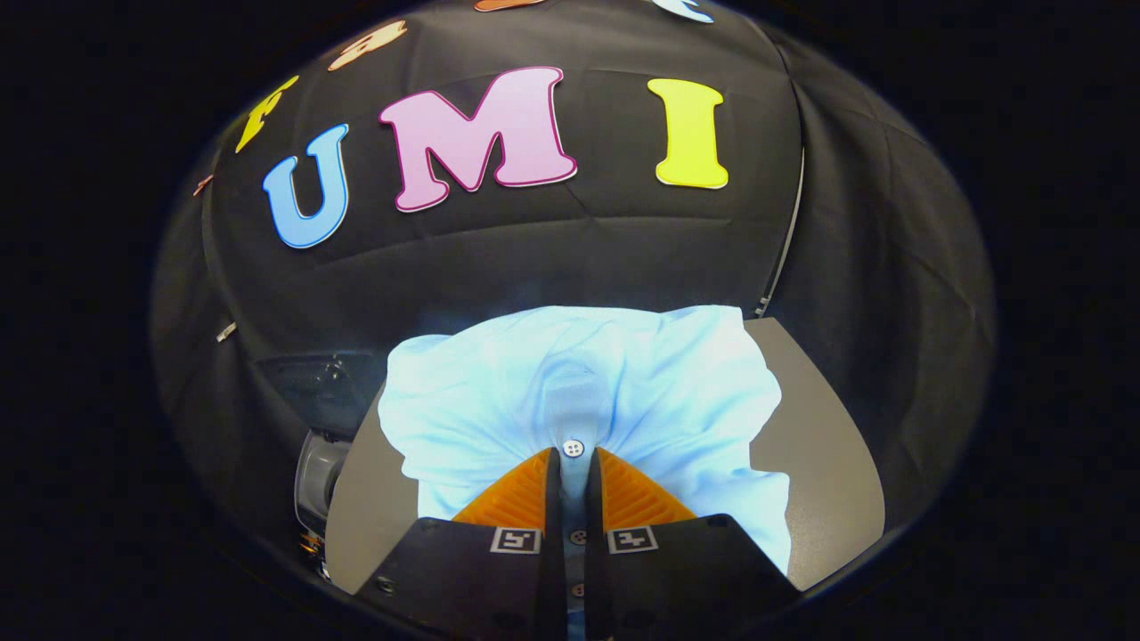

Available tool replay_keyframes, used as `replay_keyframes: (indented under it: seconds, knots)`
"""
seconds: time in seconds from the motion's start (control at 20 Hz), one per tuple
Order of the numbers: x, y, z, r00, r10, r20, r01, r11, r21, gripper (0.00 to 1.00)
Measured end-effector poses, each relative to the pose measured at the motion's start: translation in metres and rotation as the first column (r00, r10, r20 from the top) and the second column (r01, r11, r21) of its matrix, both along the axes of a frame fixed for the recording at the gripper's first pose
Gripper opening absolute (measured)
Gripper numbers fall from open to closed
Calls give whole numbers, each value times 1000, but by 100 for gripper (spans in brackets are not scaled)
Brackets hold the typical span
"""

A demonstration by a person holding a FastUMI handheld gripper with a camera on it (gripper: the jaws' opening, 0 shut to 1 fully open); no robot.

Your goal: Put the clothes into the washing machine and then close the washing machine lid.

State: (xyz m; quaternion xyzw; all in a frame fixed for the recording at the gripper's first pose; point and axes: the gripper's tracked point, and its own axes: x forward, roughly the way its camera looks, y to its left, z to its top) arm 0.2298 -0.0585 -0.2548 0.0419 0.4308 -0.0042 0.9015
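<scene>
A pale blue buttoned shirt (641, 392) hangs bunched just ahead of my fingers, above a grey table (828, 463). My gripper (574, 467) is shut on the shirt's button placket, with a strip of cloth and a white button squeezed between the two fingers. The cloth fans out to both sides beyond the fingertips and drapes down on the right. To the left, below the table's edge, part of the washing machine (319, 472) shows as a grey rounded body with a dark glossy lid (316, 383) standing behind it.
The grey table stretches under the shirt and to its right. The booth's black cloth wall (579, 249) rises close behind, with a thin pale pole (784, 240) at its right corner.
</scene>
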Motion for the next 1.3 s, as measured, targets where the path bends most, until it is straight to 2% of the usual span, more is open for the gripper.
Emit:
replay_keyframes:
  seconds: [0.2,0.35,0.55,0.65,1.05,1.3]
  knots:
    - [-8,1,1,1000,29,-1,-29,1000,-3,13]
    - [-14,-1,9,1000,5,2,-5,1000,30,13]
    - [-10,9,59,991,6,134,-14,998,56,13]
    - [-9,19,93,978,9,209,-24,997,69,5]
    - [-15,75,197,906,46,421,-108,986,126,5]
    - [-19,152,239,841,128,526,-225,966,125,4]
